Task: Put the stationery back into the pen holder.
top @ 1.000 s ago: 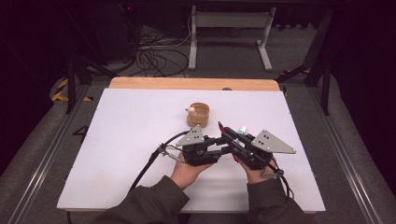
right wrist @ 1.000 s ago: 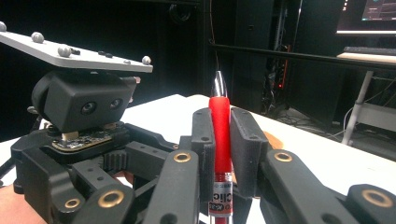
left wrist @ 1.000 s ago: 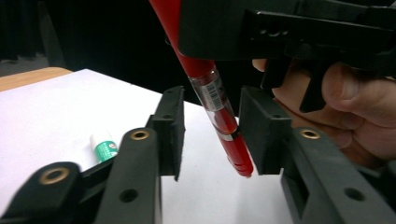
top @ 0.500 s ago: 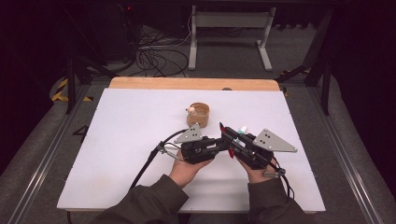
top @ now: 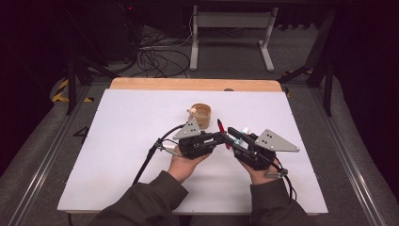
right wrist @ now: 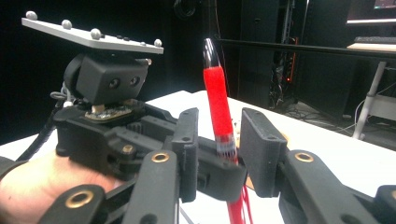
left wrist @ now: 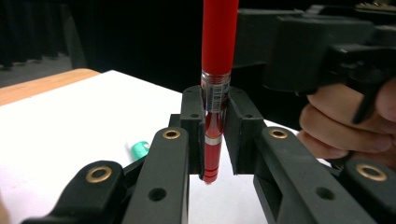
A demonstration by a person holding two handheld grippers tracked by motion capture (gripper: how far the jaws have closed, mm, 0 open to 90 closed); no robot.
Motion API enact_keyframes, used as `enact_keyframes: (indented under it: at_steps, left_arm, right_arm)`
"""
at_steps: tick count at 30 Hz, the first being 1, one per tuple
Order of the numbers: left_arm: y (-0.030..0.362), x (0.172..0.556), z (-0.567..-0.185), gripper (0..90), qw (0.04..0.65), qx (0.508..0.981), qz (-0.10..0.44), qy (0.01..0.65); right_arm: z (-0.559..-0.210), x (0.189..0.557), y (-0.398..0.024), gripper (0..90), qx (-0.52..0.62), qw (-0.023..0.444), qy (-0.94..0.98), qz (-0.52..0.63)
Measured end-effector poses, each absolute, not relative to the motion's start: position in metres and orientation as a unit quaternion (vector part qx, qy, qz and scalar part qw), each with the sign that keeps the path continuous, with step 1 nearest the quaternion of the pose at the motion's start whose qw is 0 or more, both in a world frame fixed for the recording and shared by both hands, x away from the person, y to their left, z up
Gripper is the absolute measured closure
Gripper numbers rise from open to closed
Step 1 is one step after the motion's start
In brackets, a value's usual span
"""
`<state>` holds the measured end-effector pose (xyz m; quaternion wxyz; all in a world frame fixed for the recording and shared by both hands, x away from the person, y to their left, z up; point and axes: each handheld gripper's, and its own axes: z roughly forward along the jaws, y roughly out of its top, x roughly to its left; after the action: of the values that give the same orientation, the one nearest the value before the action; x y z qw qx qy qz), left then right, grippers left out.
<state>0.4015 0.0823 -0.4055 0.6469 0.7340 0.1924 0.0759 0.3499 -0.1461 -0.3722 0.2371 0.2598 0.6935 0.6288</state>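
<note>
A red pen [left wrist: 218, 46] stands upright between the two grippers, its lower clear part clamped by my left gripper [left wrist: 216, 135], which is shut on it. In the right gripper view the same pen [right wrist: 218, 102] rises between the jaws of my right gripper [right wrist: 218, 140]. Those jaws have just been opening, and a gap shows on each side of the pen. In the high view the left gripper [top: 220, 140] and right gripper [top: 234, 134] meet tip to tip at the pen [top: 220, 127], above the white table's middle.
A small round wooden cup [top: 201, 114] stands just behind the grippers. A green cap [left wrist: 138, 150] lies on the white tabletop [top: 117, 141] beside the left gripper's jaws. A bare wooden strip [top: 155, 84] runs along the far edge, with cables and a stand beyond.
The left gripper's jaws have closed onto the red pen. The right gripper's jaws have parted around it. Both hands have stayed almost where they were.
</note>
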Motion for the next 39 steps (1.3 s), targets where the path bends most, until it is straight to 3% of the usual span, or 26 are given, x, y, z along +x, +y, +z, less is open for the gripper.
enact_keyframes:
  at_steps: [39]
  left_arm:
    - [0.109, 0.452, -0.382, 79.2, 0.614, 0.729, 0.188, 0.237]
  right_arm:
    - [-0.375, 0.357, -0.159, 58.0, 0.301, 0.232, 0.696, 0.610]
